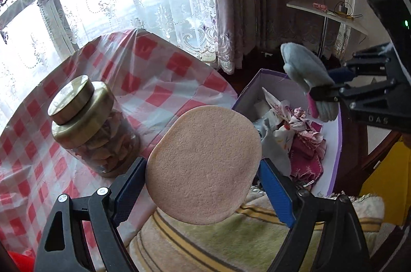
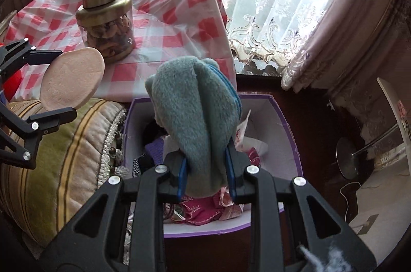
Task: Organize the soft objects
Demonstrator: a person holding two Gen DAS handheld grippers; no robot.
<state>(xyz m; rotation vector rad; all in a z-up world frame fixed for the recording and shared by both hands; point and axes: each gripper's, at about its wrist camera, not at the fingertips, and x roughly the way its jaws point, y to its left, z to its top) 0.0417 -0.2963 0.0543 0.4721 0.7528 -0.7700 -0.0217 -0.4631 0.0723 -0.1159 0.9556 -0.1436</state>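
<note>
Carrying two soft things toward the box at once, I have my right gripper (image 2: 206,178) pinching a fluffy grey-blue plush pouch with a blue zip edge (image 2: 195,118) between its blue pads, jaws drawn in tight on its lower end. It hangs directly over the open purple-edged cardboard box (image 2: 280,115), which already holds floral and magenta cloth pieces (image 2: 203,211).

My left gripper (image 1: 203,184) stands wide, its pads pressed on either edge of a round, flat, peach-coloured sponge pad (image 1: 204,164). That pad sits above the striped green and cream cushion (image 1: 231,241), just beside the box and not yet over it.

I judge this the delivery step: the pouch looks ready to drop. Next I would lower the right side slightly and spread its jaws, then bring the left across the box rim before letting go.

The gold-lidded glass jar (image 2: 106,22) on the red-and-white checked tablecloth (image 2: 179,22) shows no label. The only writing I can read is "DAS" moulded on the right gripper's frame, seen from the left camera.
</note>
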